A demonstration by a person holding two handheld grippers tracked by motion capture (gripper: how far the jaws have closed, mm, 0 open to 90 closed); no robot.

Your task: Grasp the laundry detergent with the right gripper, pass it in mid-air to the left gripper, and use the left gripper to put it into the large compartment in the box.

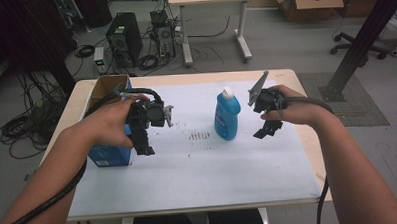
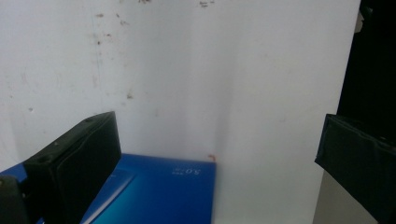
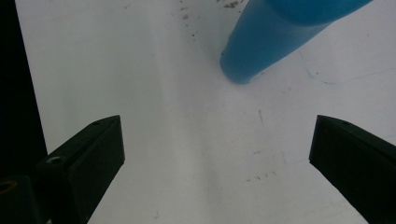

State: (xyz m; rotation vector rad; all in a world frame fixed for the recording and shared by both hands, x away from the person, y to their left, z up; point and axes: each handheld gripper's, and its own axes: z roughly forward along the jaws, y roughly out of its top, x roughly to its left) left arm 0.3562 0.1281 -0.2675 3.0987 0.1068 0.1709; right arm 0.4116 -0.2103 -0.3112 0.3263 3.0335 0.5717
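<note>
Blue plastic bottle (image 1: 227,116) with white cap, upright mid-table on the white sheet (image 1: 198,162), between both grippers, untouched. Left gripper (image 1: 143,144) jaws spread wide, empty, above the blue cardboard box (image 1: 109,156); box open-topped, contents can't tell. Right gripper (image 1: 266,132) jaws spread wide, empty, just beside bottle.

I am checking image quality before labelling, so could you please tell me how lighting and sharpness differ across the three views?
High view: dim, soft, room dark beyond the table. Left gripper view: bright white sheet, blue box sharp, jaws dark. Right gripper view: evenly lit, blue bottle stretched by perspective, jaws nearly black.
</note>
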